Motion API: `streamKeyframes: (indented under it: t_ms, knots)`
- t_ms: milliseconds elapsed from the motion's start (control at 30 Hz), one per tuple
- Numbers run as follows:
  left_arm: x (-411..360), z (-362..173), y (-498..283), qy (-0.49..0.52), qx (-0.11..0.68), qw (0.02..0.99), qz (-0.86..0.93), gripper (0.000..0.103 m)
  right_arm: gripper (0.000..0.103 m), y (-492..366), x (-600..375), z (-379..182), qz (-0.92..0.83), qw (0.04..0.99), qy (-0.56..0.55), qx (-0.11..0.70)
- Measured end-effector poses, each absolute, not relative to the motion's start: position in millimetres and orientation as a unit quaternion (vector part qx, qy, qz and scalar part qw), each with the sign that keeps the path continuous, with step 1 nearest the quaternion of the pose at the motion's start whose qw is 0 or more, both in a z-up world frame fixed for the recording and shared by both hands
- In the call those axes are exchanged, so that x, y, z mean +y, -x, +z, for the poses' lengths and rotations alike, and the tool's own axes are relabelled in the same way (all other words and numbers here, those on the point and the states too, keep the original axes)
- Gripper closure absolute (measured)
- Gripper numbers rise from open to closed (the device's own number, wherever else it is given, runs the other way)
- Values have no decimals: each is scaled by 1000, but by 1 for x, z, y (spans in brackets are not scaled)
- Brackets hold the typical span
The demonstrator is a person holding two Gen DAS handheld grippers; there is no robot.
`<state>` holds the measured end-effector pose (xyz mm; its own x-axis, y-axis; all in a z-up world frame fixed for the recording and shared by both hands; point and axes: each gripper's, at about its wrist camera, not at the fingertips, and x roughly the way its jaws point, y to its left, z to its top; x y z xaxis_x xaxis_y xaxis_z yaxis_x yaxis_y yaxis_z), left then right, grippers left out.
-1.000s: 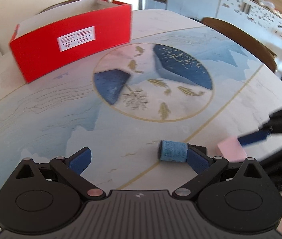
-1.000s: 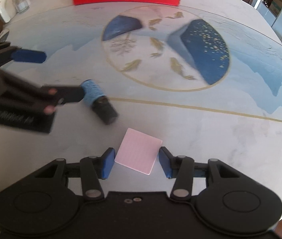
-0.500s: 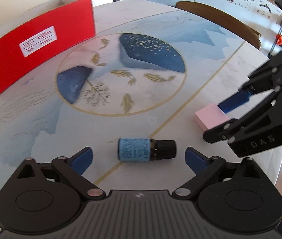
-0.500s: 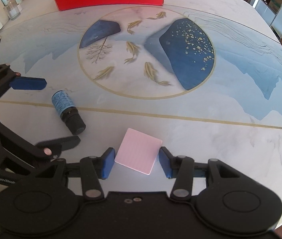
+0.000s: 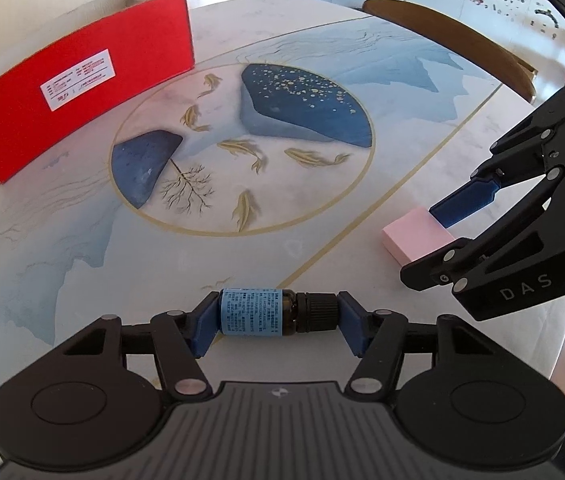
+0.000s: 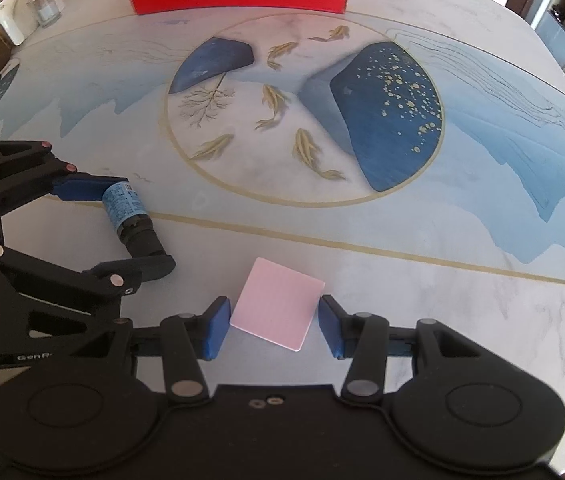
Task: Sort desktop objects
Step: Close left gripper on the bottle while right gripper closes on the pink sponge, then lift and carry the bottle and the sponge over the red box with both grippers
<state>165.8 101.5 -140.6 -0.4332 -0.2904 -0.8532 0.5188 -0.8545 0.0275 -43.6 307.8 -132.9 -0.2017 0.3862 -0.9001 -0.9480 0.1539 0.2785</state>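
Clamping bottle (image 5: 266, 312) endwise, left gripper (image 5: 275, 317), red box (image 5: 62, 92) interior hidden

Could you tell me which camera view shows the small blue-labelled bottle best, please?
The left wrist view: the bottle lies sideways, close up, label and black cap plain, clamped endwise in the left gripper. The right wrist view shows it smaller, at the left edge.
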Motion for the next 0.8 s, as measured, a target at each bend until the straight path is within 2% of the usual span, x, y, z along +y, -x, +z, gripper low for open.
streamKeyframes:
  t_ms: [233, 800]
  knots:
    - [96, -134, -161, -473, 163, 271, -823, 42, 55, 31, 310, -132, 603, 548, 261, 518]
    - [65, -83, -152, -423, 221, 348, -807, 42, 55, -5, 331, -84, 666, 535, 254, 453]
